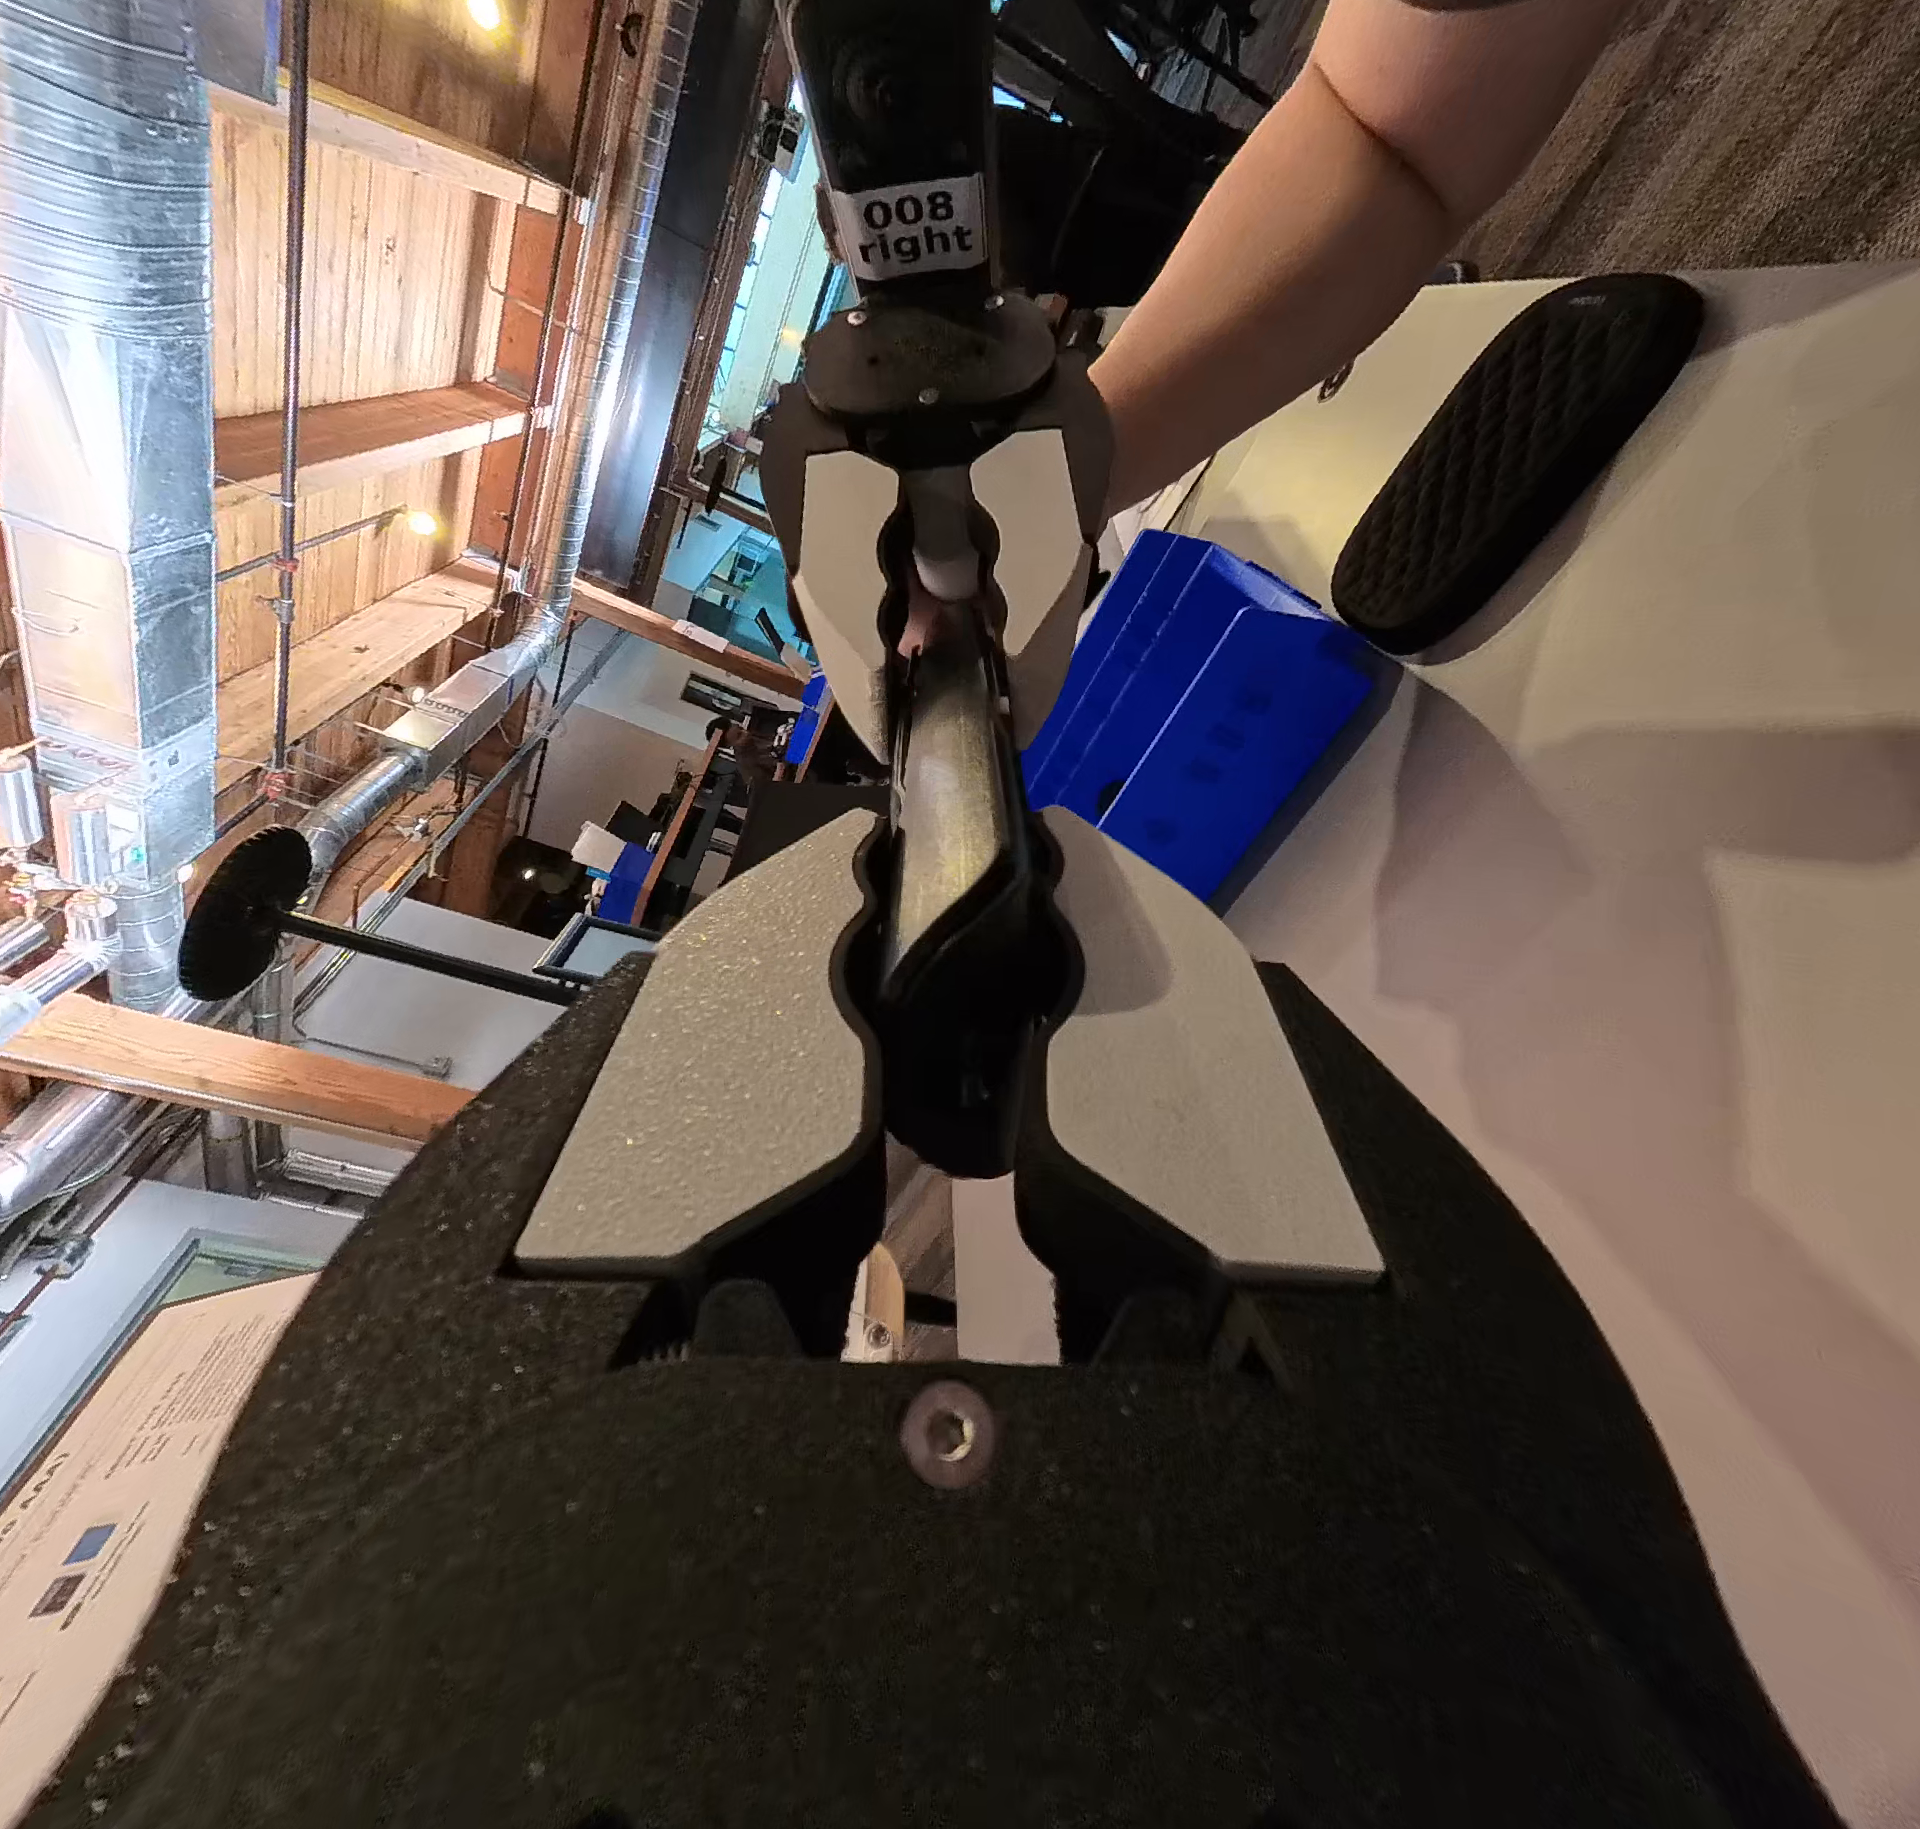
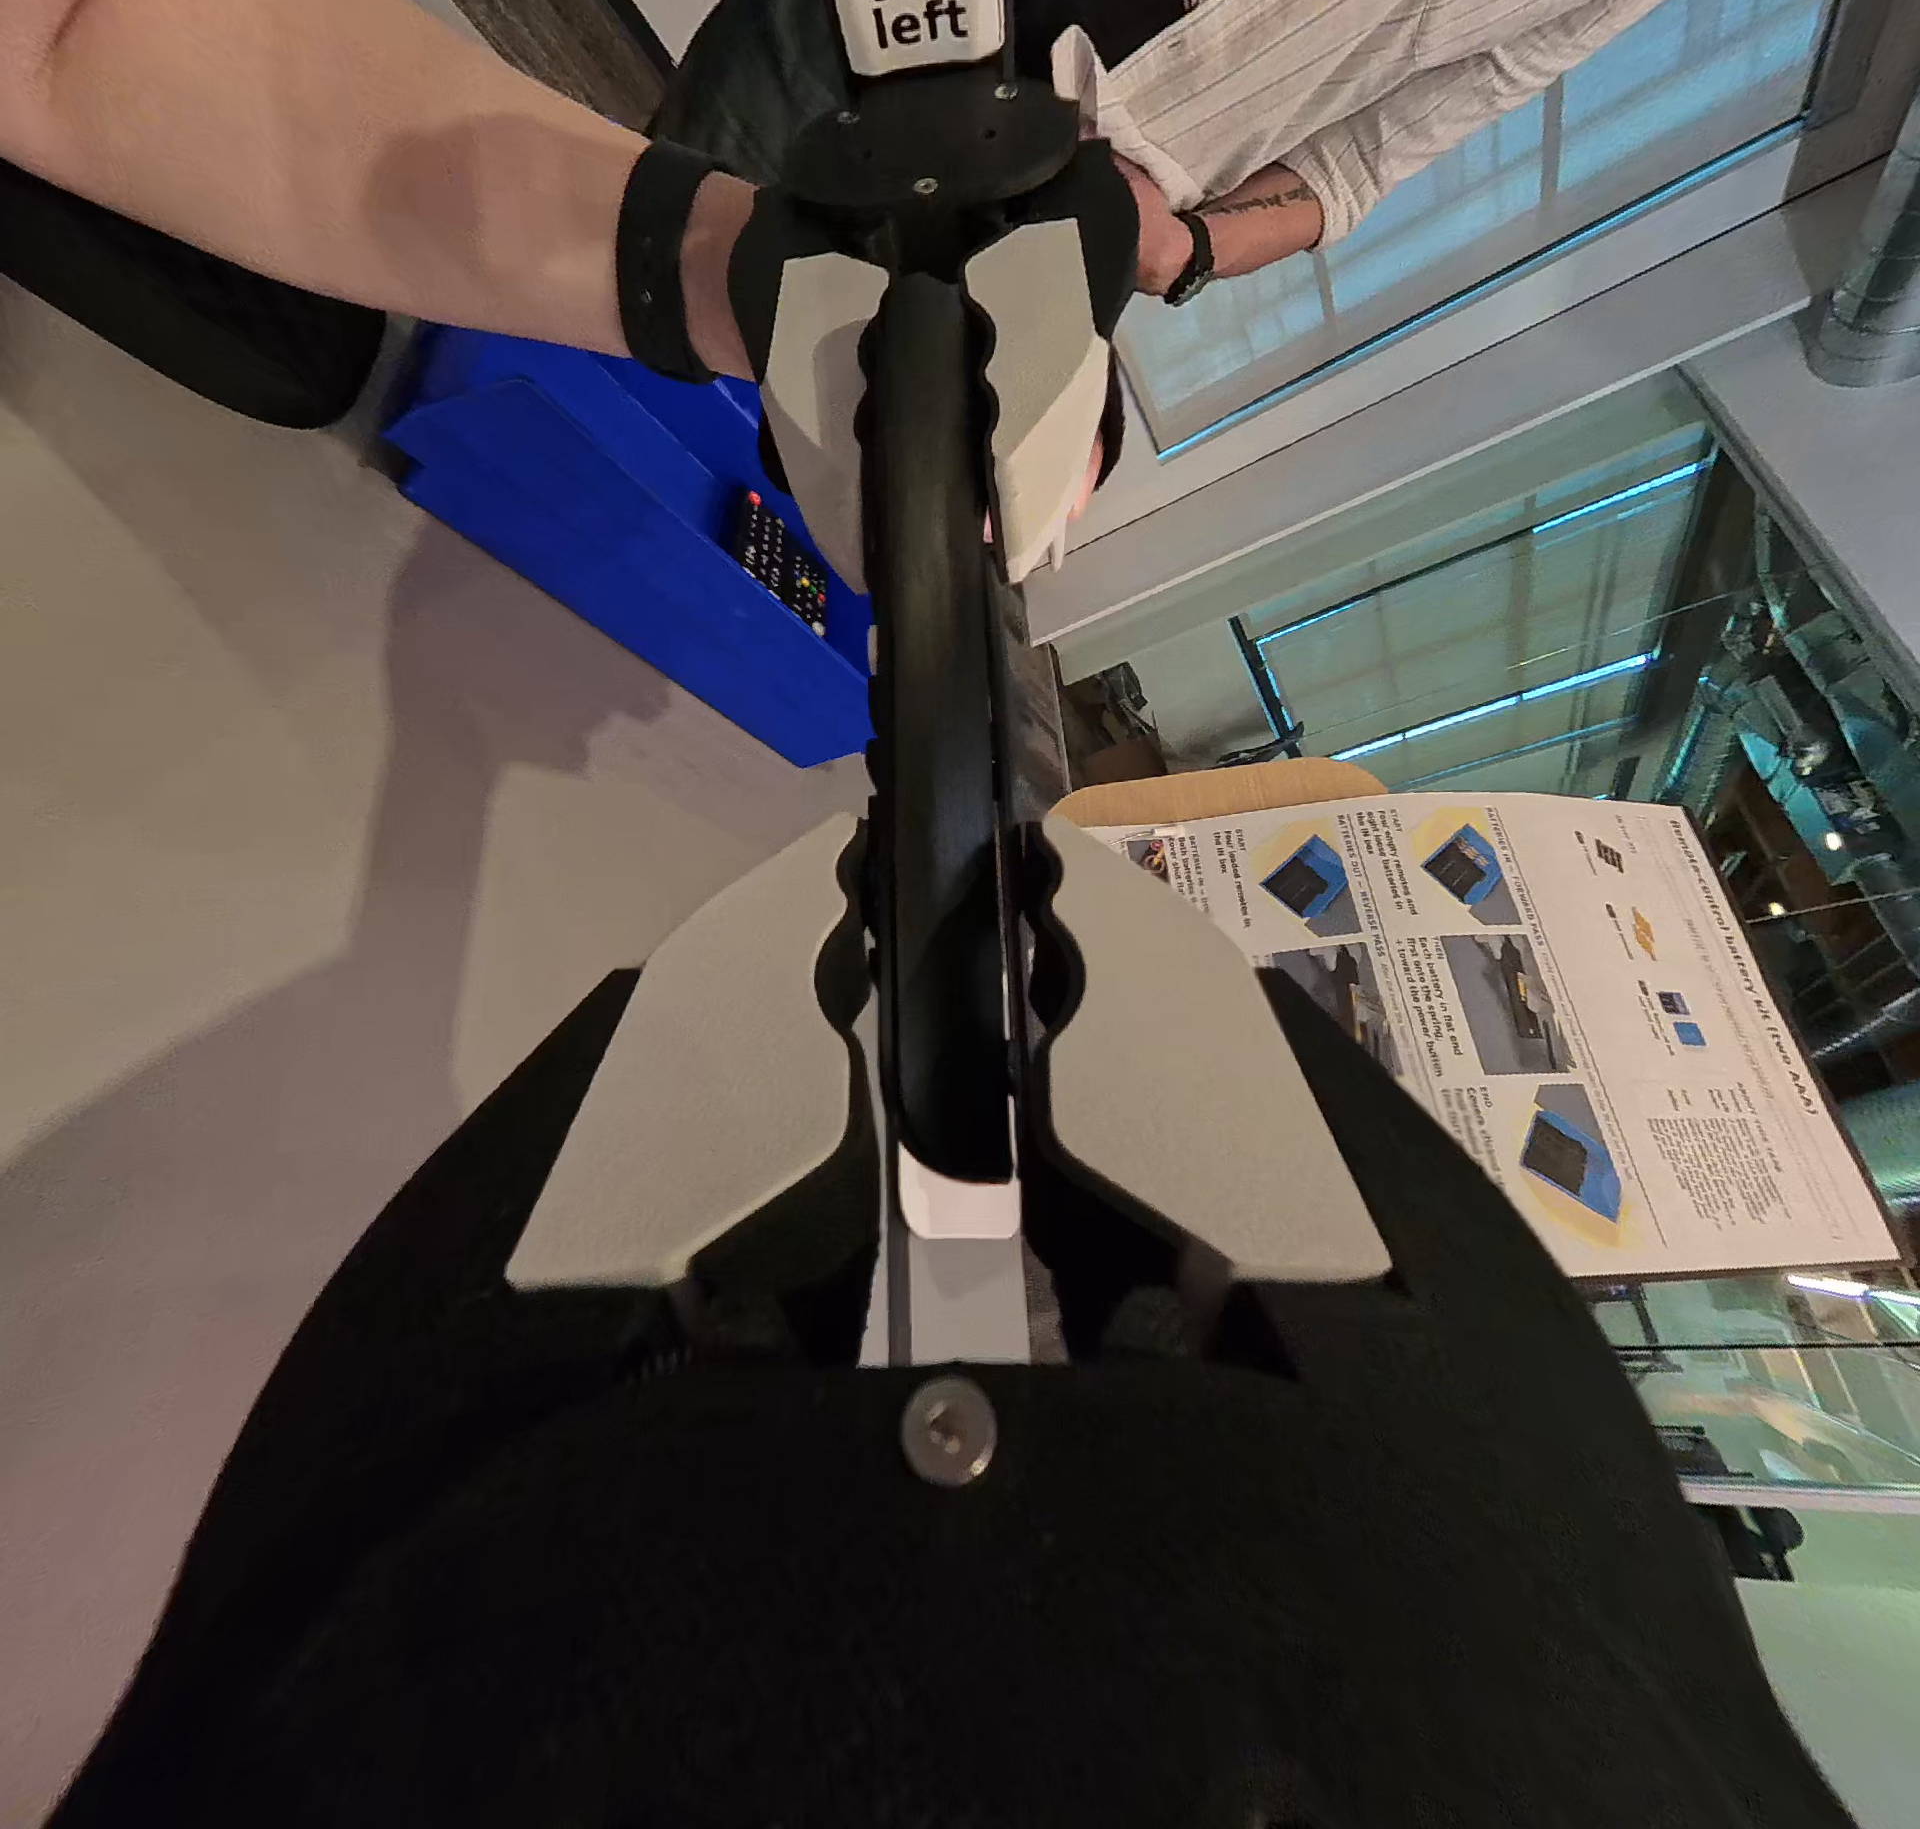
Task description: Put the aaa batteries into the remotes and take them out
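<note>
A long black remote (image 1: 951, 792) is held in the air, gripped at both ends. My left gripper (image 1: 956, 875) is shut on its near end in the left wrist view. My right gripper (image 1: 951, 657) faces it and is shut on the far end. In the right wrist view my right gripper (image 2: 951, 865) is shut on the remote (image 2: 925, 688), whose near end has a white tip (image 2: 956, 1208). The left gripper (image 2: 925, 532) clamps the far end. No batteries show. A second remote (image 2: 781, 566) with coloured buttons lies in the blue bin (image 2: 623, 553).
The blue bin (image 1: 1195, 719) stands on the white table (image 1: 1558, 948). A black ribbed oval object (image 1: 1507, 470) lies on the table near my right forearm. A printed instruction sheet (image 2: 1558, 1031) stands past the table edge. A person in a striped shirt (image 2: 1351, 44) stands behind.
</note>
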`<action>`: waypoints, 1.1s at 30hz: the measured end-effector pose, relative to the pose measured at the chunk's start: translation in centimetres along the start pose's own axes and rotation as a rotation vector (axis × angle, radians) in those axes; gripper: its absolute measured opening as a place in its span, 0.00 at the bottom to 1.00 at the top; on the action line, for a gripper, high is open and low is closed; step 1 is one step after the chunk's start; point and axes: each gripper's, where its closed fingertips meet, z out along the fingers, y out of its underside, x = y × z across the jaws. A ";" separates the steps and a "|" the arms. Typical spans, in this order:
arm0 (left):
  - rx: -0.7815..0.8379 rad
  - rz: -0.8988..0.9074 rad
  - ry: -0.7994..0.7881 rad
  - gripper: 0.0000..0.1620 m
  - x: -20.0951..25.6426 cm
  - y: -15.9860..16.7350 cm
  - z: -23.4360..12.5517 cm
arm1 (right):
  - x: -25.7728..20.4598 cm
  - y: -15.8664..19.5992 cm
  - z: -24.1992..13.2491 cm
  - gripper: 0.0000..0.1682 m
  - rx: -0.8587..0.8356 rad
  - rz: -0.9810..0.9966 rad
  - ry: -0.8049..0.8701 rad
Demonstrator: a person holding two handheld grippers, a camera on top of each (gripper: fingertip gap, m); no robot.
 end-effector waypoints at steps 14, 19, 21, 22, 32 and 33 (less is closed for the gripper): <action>0.017 -0.076 0.006 0.15 0.0 0.4 0.4 | -0.3 0.1 0.4 0.20 0.008 0.004 -0.010; 0.009 -0.079 0.014 0.15 0.2 0.5 0.6 | -0.3 -0.2 0.7 0.17 0.009 -0.034 0.000; 0.005 -0.077 0.015 0.15 0.2 0.5 0.6 | -0.3 -0.2 0.8 0.16 0.005 -0.030 -0.007; 0.010 -0.083 0.017 0.15 0.2 0.5 0.6 | -0.3 -0.3 0.7 0.16 0.010 -0.025 -0.015; 0.031 -0.107 0.007 0.15 0.1 0.6 0.7 | -0.1 0.7 0.0 0.21 0.009 0.172 -0.071; 0.042 -0.115 0.007 0.15 0.2 0.6 0.8 | -0.1 1.4 -0.6 0.25 0.012 0.259 -0.102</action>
